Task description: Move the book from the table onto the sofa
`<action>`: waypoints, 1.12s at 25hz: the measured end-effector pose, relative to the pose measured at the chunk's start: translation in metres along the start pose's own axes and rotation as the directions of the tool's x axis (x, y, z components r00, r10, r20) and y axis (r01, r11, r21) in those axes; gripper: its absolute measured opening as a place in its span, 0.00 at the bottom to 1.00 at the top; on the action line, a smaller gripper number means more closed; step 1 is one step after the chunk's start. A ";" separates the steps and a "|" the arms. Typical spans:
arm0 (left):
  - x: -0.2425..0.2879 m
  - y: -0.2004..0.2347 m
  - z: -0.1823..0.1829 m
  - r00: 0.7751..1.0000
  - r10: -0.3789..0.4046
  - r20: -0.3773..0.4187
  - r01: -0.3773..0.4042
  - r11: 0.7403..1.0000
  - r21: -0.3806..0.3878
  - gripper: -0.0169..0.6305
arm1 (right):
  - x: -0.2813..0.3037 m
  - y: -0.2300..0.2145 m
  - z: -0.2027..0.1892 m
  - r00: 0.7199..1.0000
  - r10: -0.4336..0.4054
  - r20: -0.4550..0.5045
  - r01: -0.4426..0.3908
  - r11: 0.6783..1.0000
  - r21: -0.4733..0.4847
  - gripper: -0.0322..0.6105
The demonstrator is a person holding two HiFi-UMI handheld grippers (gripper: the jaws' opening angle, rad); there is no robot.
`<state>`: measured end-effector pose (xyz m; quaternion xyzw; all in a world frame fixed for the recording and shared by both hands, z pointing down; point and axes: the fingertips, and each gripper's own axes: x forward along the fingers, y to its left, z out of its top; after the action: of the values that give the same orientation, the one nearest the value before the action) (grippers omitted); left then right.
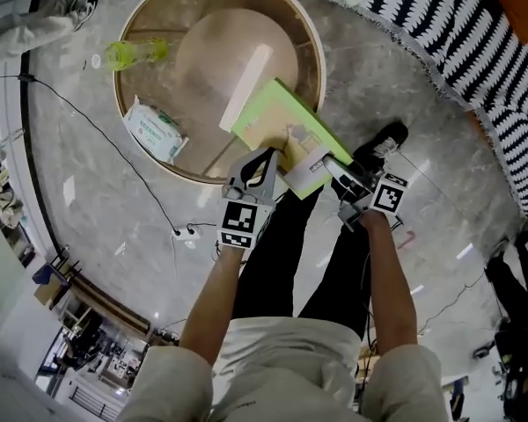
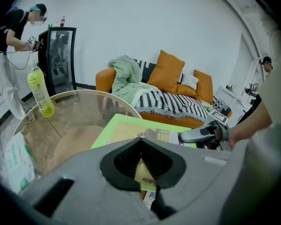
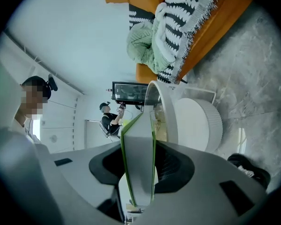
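Two lower edges of the book, judged light, stiff and slick, are pinched by the jaws of the left gripper and right gripper.

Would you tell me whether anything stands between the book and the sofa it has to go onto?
Nothing visible does: only bare floor lies between the book and the sofa. A striped throw lies over its seat.
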<state>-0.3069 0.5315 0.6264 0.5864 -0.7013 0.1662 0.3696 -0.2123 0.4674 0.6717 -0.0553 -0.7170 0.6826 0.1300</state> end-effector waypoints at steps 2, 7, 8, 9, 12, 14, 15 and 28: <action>-0.014 0.002 0.017 1.000 0.002 0.010 -0.002 1.000 0.003 0.04 | -0.005 0.017 0.006 0.999 -0.007 0.032 0.006 1.000 0.009 0.28; -0.024 -0.032 0.065 0.999 -0.008 0.052 0.004 0.997 0.079 0.04 | -0.051 0.065 0.047 0.986 0.005 0.168 -0.004 1.000 -0.006 0.27; -0.023 -0.036 0.070 0.998 -0.016 0.054 0.011 0.995 0.099 0.04 | -0.058 0.070 0.054 0.980 0.005 0.197 -0.004 1.000 -0.006 0.27; -0.022 -0.037 0.075 0.998 -0.023 0.054 0.017 0.994 0.110 0.04 | -0.062 0.076 0.061 0.974 0.009 0.225 -0.007 1.000 -0.012 0.27; -0.018 -0.036 0.091 0.997 -0.043 0.058 0.035 0.991 0.129 0.04 | -0.073 0.091 0.080 0.955 0.028 0.296 -0.016 0.999 -0.044 0.27; -0.014 -0.047 0.104 0.996 -0.066 0.062 0.056 0.987 0.153 0.04 | -0.089 0.100 0.090 0.938 0.033 0.346 -0.021 0.999 -0.040 0.27; -0.011 -0.056 0.113 0.994 -0.083 0.065 0.071 0.983 0.171 0.04 | -0.100 0.106 0.097 0.926 0.040 0.374 -0.028 0.999 -0.039 0.27; 0.043 -0.171 0.205 0.966 -0.255 0.035 0.229 0.912 0.339 0.04 | -0.219 0.156 0.158 0.761 0.083 0.644 -0.055 0.996 -0.063 0.27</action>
<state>-0.2127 0.3210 0.4847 0.7287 -0.5992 0.2120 0.2552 -0.0586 0.2688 0.4873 0.1540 -0.7292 0.6495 -0.1507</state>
